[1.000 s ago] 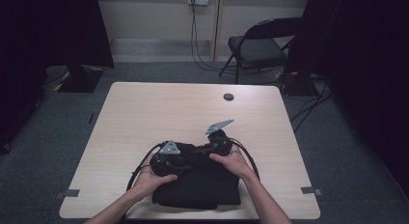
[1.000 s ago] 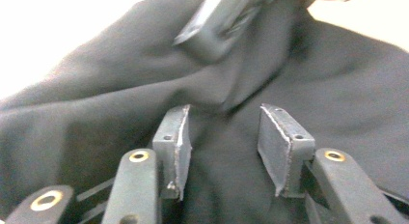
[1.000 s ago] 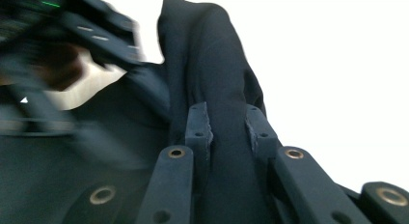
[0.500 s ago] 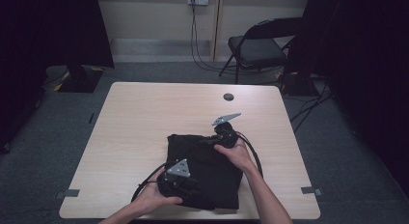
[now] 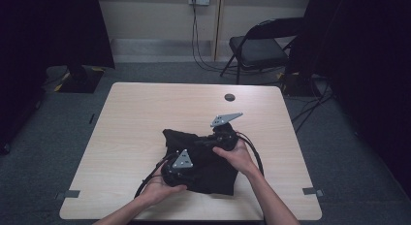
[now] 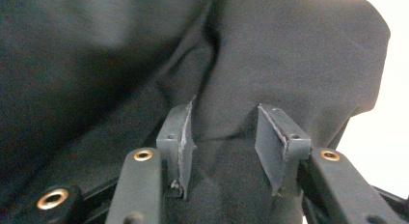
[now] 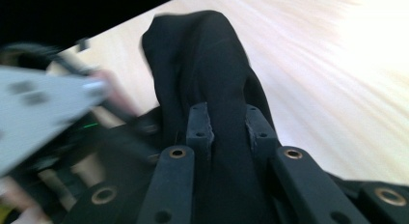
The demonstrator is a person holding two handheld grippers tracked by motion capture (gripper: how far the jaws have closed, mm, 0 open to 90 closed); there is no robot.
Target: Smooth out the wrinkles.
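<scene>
Black fabric garment (image 5: 203, 162), crumpled, lies on the near middle of the light wooden table (image 5: 145, 118), fold unfinished. Right tongs (image 7: 225, 125) clenched on a raised ridge of cloth; left tongs (image 6: 226, 137) have just been closing, cloth between the pads, not yet pinched. Flattening and squaring still left.

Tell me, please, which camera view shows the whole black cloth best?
The high view: it shows the black cloth bunched on the table, outline and all. The right gripper view shows a raised fold of it pinched in the right claw. The left gripper view shows wrinkled fabric between the left claw's parted pads.
</scene>
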